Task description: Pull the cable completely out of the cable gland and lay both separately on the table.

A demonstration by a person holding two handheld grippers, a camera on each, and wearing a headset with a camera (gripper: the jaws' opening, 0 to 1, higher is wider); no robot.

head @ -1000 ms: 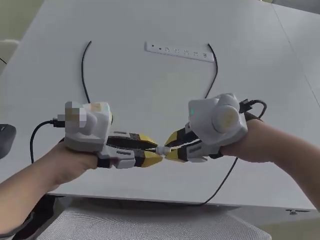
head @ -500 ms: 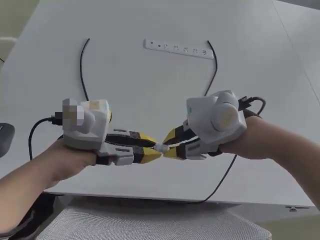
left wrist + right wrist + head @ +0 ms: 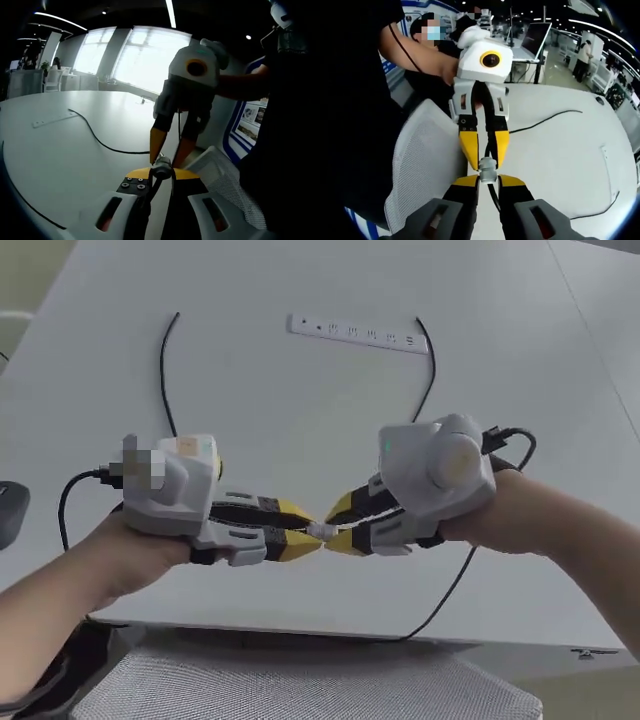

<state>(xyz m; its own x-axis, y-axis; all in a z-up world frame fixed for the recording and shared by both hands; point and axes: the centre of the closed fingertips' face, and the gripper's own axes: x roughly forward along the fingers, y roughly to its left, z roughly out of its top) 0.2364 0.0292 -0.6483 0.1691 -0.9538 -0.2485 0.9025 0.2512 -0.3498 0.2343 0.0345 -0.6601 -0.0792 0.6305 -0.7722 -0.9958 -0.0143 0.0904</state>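
Left tool (image 3: 306,542) clamped on cable gland (image 3: 320,532), right tool (image 3: 341,534) clamped on cable (image 3: 493,194), tip to tip, above table (image 3: 300,390)

Two tongs, left tongs (image 3: 303,541), right tongs (image 3: 340,534), one cable gland (image 3: 320,532), one cable (image 3: 365,521), one power strip (image 3: 357,338)

cable gland (image 3: 321,532) between left gripper (image 3: 306,540) and right gripper (image 3: 340,536), power strip (image 3: 358,337) behind

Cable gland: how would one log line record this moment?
left gripper shut on cable gland | right gripper shut on cable | cable not yet out | held above table
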